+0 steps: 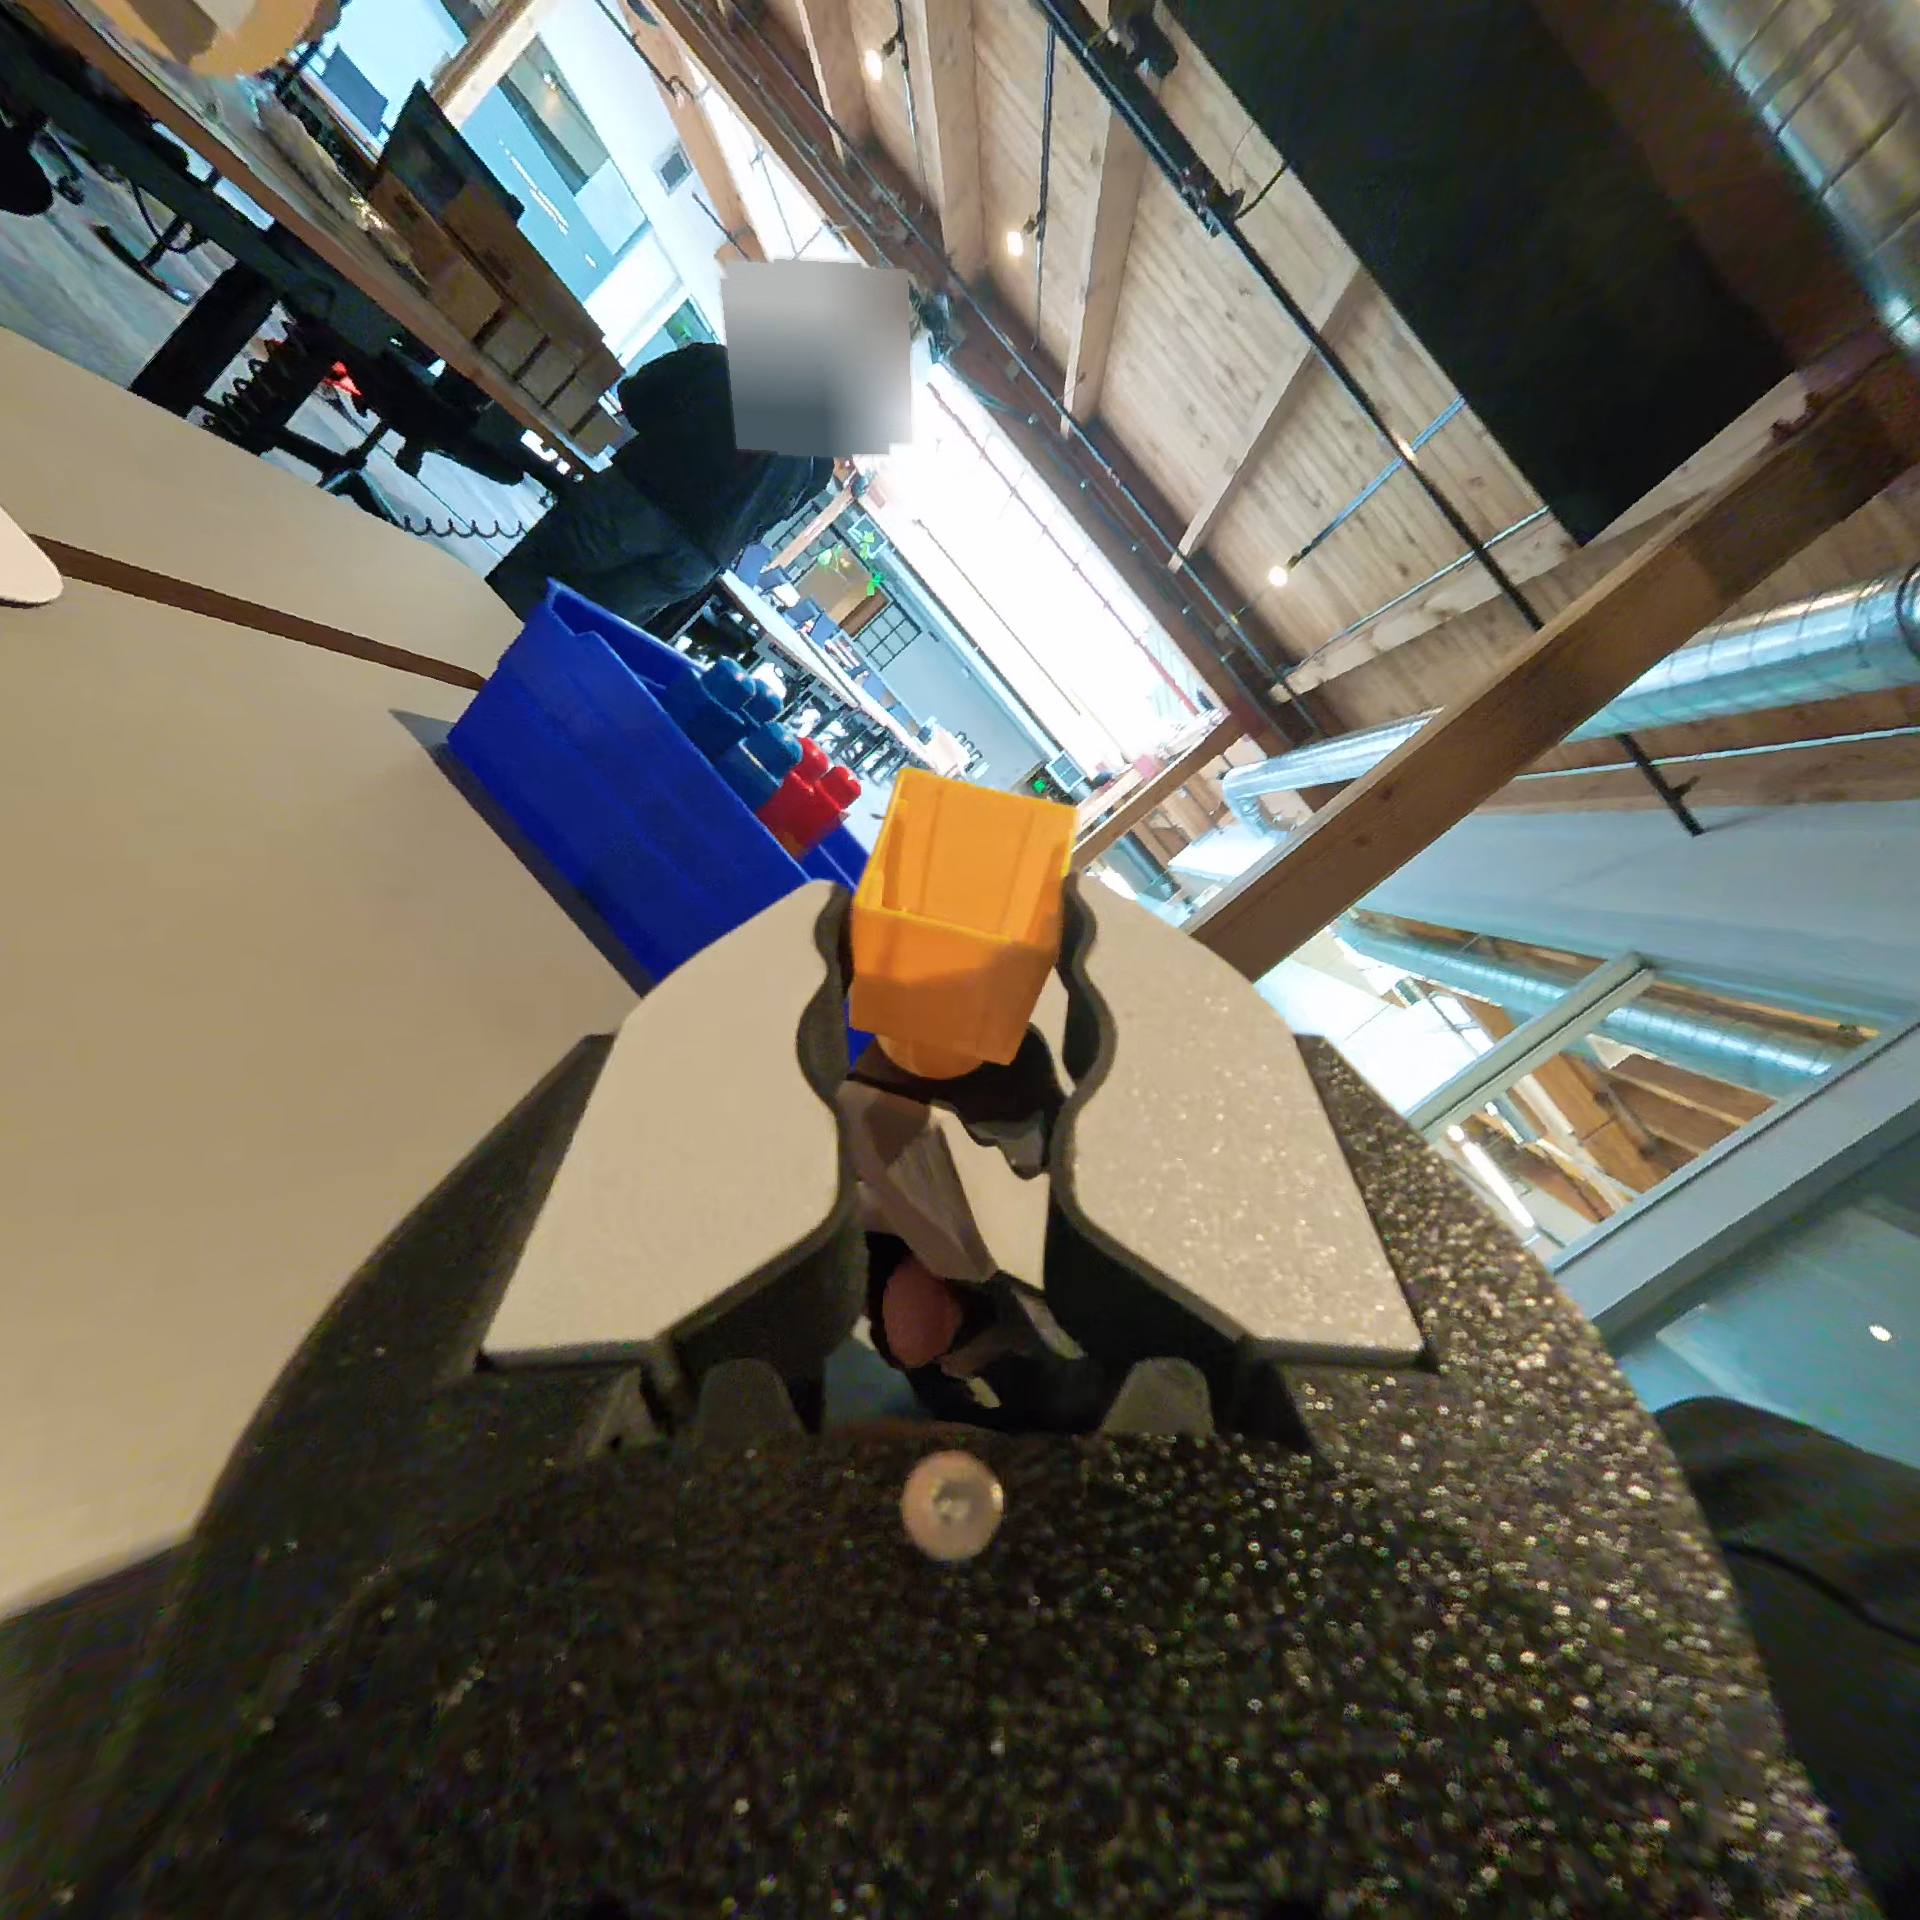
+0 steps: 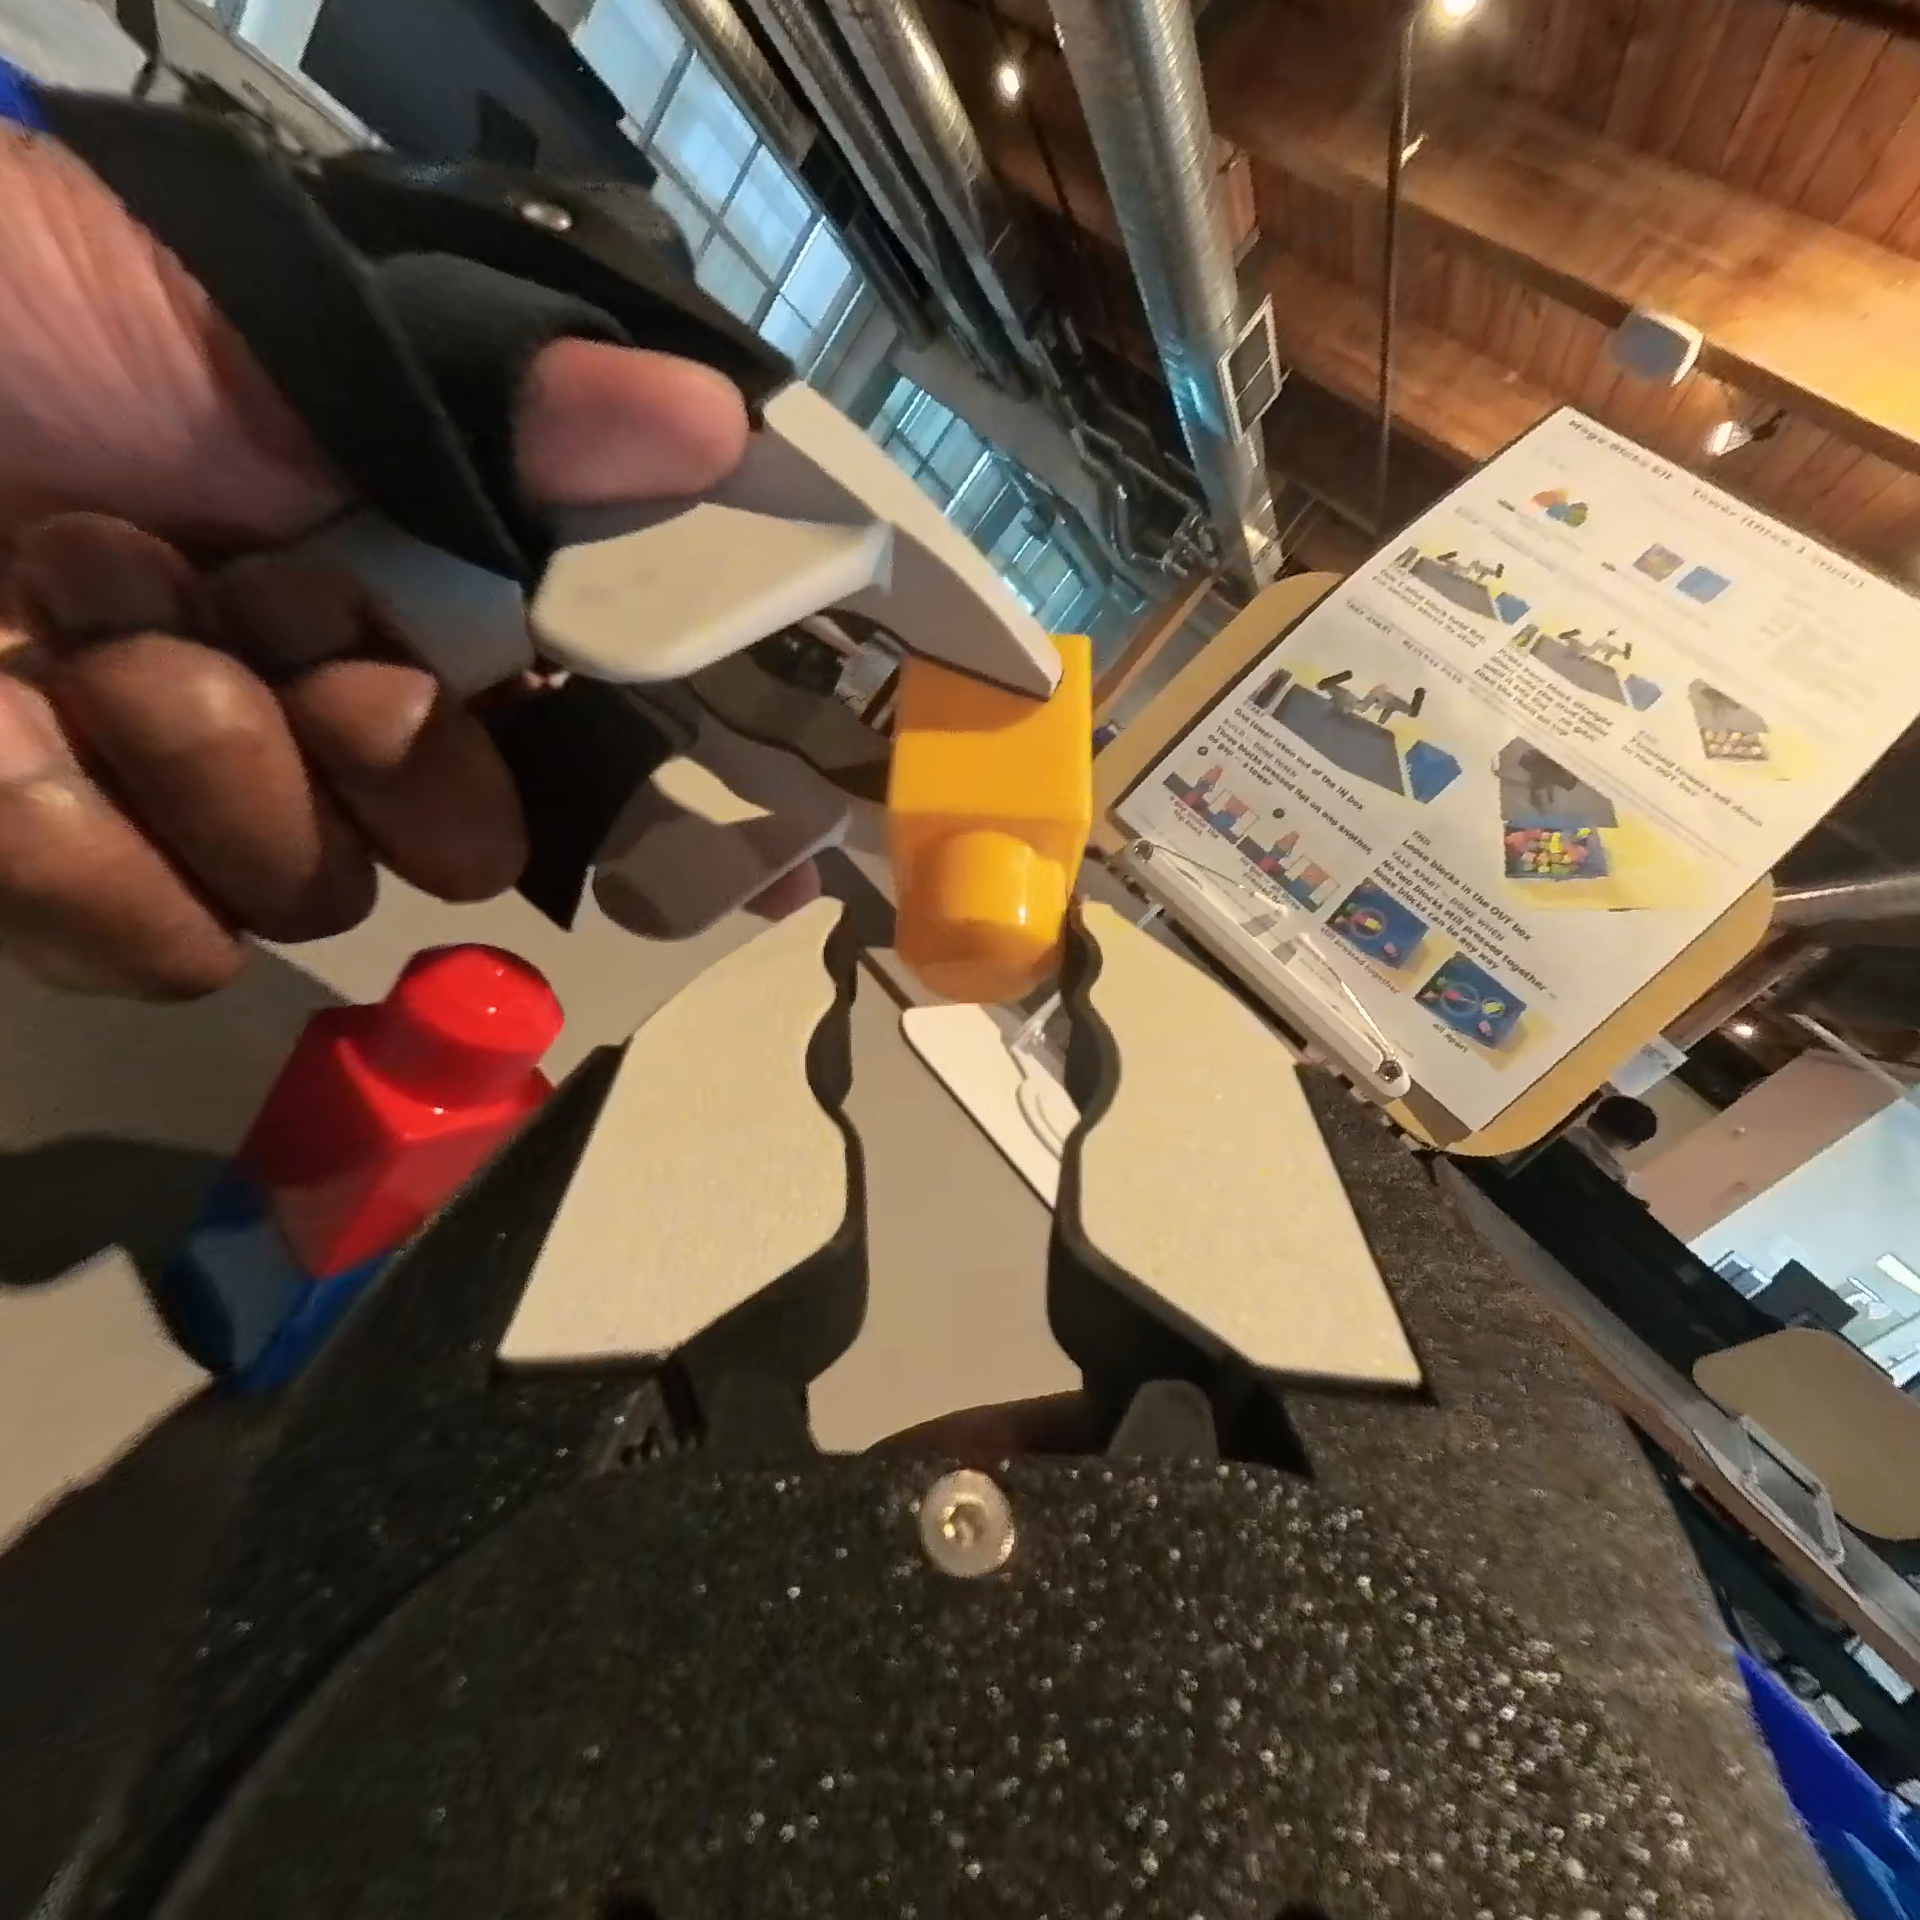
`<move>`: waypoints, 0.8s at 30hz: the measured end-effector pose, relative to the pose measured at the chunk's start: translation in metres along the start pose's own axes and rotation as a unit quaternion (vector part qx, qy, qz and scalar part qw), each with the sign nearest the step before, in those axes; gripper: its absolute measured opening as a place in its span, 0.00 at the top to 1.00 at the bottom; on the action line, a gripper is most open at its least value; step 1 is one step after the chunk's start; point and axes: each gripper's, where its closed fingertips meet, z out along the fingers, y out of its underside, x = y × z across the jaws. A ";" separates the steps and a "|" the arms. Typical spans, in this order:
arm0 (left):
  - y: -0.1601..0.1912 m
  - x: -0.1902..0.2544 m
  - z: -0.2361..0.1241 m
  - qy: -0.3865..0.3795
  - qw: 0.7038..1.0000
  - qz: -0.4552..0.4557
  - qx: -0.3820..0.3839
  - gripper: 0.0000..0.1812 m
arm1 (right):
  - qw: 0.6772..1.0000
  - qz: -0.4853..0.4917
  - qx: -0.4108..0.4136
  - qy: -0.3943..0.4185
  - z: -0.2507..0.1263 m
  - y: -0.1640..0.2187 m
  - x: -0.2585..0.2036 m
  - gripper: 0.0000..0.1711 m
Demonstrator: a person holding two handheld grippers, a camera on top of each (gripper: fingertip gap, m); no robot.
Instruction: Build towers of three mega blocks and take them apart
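Left wrist view shows the orange hollow plastic mega block [image 1: 961, 914] clamped between the tips of the left gripper [image 1: 956, 935], its open underside facing away from the camera and its stud pointing back toward the gripper body. Right wrist view shows the same orange block [image 2: 987, 831] from its stud side, raised off the pale table [image 2: 104, 1351], with the left gripper [image 2: 935, 727] pinching it from the left, held by a hand [image 2: 208, 675] in a black fingerless glove. The right gripper [image 2: 961, 966] has its grey fingers apart, the block's lower end just between their tips; I cannot tell whether they touch it. At lower left a glossy red block [image 2: 405, 1101] sits pressed on a blue block [image 2: 260, 1299] standing on the table. Behind the orange block in the left view stands a blue plastic bin [image 1: 603, 790] holding blue and red blocks [image 1: 800, 790]. A printed instruction sheet [image 2: 1507, 748] on a brown board stands at right.
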 end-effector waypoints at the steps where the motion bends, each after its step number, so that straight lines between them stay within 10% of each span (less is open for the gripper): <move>1: 0.000 0.001 0.000 0.005 1.000 -0.008 0.003 0.79 | 1.000 0.001 0.006 0.004 0.000 -0.002 0.001 0.78; 9: 0.014 0.014 0.005 0.055 0.996 -0.064 -0.030 0.79 | 0.998 -0.010 0.051 0.018 -0.005 -0.021 0.006 0.79; 16: 0.009 0.012 -0.015 0.037 0.985 0.113 -0.126 0.74 | 0.990 -0.013 -0.025 -0.136 -0.011 -0.024 -0.001 0.79; 24: -0.001 -0.042 -0.061 -0.060 0.959 0.192 -0.197 0.75 | 0.843 -0.024 -0.273 -0.463 -0.033 -0.011 -0.029 0.79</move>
